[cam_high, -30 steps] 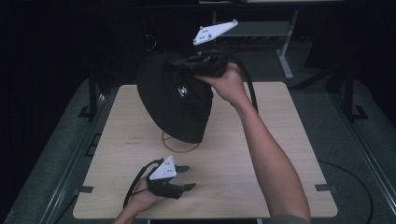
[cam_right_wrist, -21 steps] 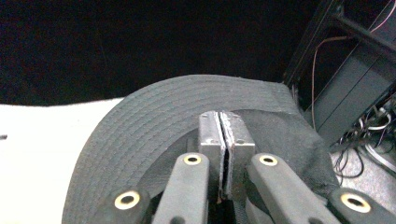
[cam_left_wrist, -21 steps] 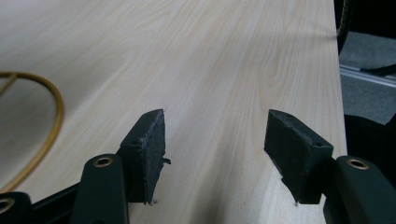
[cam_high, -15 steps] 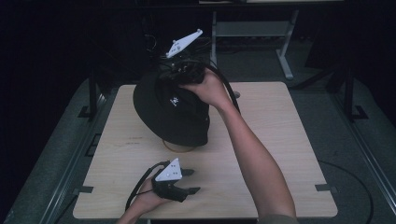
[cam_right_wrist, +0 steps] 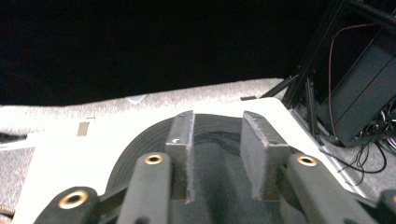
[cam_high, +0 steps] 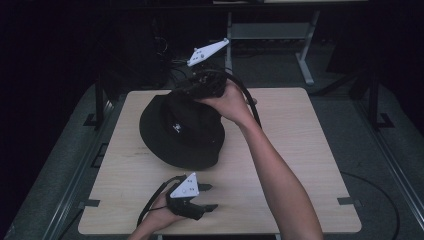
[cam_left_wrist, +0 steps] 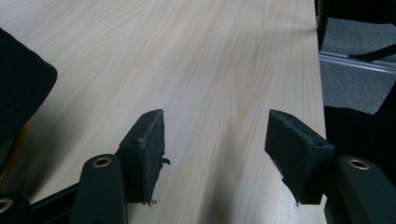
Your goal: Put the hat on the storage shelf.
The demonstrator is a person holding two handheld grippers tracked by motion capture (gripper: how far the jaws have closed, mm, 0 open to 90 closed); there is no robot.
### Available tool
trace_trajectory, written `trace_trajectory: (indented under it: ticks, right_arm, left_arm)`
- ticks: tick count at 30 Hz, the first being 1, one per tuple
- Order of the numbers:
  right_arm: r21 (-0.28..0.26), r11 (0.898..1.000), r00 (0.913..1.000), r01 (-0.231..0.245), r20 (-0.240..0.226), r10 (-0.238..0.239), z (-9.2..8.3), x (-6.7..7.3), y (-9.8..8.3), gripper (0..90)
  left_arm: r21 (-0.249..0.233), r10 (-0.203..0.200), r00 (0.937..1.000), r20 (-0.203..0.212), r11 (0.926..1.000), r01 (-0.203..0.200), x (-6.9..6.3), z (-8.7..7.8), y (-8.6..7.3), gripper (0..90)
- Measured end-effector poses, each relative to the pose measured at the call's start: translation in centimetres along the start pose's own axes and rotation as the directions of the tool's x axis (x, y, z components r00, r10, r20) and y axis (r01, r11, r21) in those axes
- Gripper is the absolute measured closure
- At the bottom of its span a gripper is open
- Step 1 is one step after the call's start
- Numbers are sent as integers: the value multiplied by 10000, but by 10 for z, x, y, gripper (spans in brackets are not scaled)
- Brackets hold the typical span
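Observation:
A black bucket hat (cam_high: 182, 132) with a small white logo sits crown-up on the light wooden table (cam_high: 300, 150), left of centre. My right gripper (cam_high: 197, 85) reaches in from the far side and is shut on the top of the crown. In the right gripper view its jaws stand close together with a fold of the hat (cam_right_wrist: 140, 144) pinched between them. My left gripper (cam_high: 207, 197) rests open near the front edge, a little in front of the brim. Its pads (cam_left_wrist: 149, 140) have bare wood between them, with the hat's brim (cam_left_wrist: 18, 88) at the far left.
A tan ring (cam_left_wrist: 8, 158) peeks out under the brim, apparently a stand's base. A metal frame (cam_high: 305, 50) stands behind the table, and black equipment with cables (cam_right_wrist: 359, 107) lies past the table's corner. Grey floor surrounds the table.
The right gripper has carried the hat left and down, from tilted in the air to settled level on the table. The left gripper has barely moved.

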State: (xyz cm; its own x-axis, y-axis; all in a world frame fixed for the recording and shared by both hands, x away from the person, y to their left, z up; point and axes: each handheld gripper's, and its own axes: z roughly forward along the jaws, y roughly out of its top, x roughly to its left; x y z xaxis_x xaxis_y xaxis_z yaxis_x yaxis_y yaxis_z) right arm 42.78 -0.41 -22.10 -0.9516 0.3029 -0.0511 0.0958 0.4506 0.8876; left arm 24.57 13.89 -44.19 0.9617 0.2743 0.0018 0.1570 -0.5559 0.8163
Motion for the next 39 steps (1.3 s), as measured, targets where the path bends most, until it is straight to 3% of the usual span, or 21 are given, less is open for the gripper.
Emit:
trace_trajectory:
  ticks: [10,13,18,25,39]
  right_arm:
    - [-500,9980,9993,-375,29,377,-23,-3,-22,568]
    - [-775,9955,9984,-550,70,557,-32,-4,-30,538]
    - [-917,9936,9976,-657,161,675,-47,-3,-41,501]
    - [-1060,9907,9952,-856,376,900,-63,-3,-56,472]
    - [-923,9859,9865,-1397,732,1466,-84,-5,-84,435]
  left_arm:
    - [-56,14,10000,-6,10000,-14,0,0,0,367]
    - [-82,-147,9999,6,9999,147,0,-2,-2,366]
    - [-417,-273,9995,-181,9988,265,2,-7,-3,365]
    - [-594,-425,9986,-323,9974,405,6,-12,-4,365]
    - [-533,-217,9986,-478,9984,191,8,-14,-3,362]
